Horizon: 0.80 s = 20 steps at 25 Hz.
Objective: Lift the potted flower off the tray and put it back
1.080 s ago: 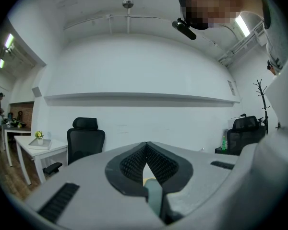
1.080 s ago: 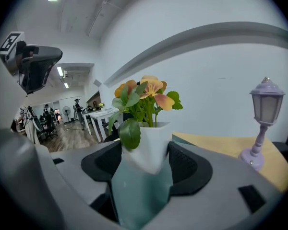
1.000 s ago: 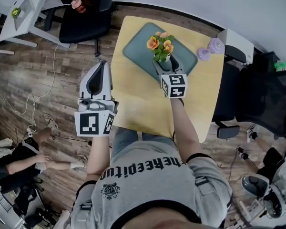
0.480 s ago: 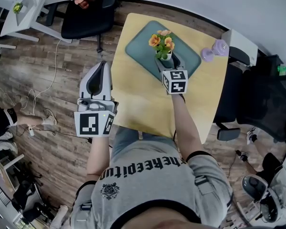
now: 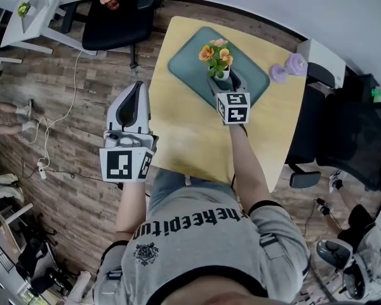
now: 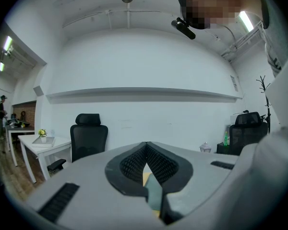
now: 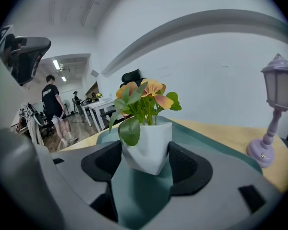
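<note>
My left gripper (image 6: 145, 146) sits nearest to me, out past the left edge of the table (image 5: 184, 132) and over the floor. Its pads meet at the tips with nothing between them, so it takes no part in this step.

Farther out, my right gripper (image 7: 146, 163) reaches onto the teal tray (image 7: 209, 140). Its jaws are spread wide and clamped on the potted flower (image 7: 145, 145), with one dark pad against each flank of the white faceted pot. The pot stands upright and the orange blooms rise clear above my jaws. It sits over the middle of the tray. From my own view I cannot be sure whether its base rests on the tray or hangs just above it.

My judgement is that what matters here is keeping the pot plumb. The sides taper toward the base, so I would keep the squeeze even and the pads level, or it may slide down or tip. Any travel should be straight up and down over the tray's middle, so it lands inside the rim. I should not let go until the base sits flat.

Beyond the tray's far right corner stands a small purple lantern (image 7: 273, 109), well apart from my path.
</note>
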Available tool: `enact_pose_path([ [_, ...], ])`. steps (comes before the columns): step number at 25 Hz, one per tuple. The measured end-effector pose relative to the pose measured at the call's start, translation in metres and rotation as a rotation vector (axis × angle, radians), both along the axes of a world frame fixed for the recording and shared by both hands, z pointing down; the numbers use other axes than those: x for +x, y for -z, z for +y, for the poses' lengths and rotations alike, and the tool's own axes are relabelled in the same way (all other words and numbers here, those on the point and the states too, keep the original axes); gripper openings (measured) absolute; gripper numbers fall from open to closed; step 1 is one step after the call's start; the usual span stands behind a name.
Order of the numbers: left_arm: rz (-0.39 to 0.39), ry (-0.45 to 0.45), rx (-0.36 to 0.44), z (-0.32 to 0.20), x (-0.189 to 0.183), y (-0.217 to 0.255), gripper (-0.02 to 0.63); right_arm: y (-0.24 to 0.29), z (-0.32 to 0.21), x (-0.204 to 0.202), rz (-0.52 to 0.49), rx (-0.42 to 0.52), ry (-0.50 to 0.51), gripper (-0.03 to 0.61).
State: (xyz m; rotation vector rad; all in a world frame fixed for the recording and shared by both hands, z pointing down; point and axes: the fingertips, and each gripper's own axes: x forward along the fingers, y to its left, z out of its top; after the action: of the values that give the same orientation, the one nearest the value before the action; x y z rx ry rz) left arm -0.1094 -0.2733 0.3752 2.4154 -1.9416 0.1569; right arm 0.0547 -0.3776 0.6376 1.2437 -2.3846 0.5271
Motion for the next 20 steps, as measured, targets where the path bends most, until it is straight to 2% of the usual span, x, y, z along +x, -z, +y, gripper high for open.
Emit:
enact_pose_path([
  [8, 0.002, 0.000, -0.002, -0.002, 0.004, -0.003, 0.003, -0.004, 0.002, 0.004, 0.007, -0.032, -0.011, 0.313],
  [20, 0.002, 0.008, 0.003, 0.005, -0.005, -0.001, 0.003, -0.019, 0.012, 0.008, 0.082, -0.072, -0.025, 0.313],
])
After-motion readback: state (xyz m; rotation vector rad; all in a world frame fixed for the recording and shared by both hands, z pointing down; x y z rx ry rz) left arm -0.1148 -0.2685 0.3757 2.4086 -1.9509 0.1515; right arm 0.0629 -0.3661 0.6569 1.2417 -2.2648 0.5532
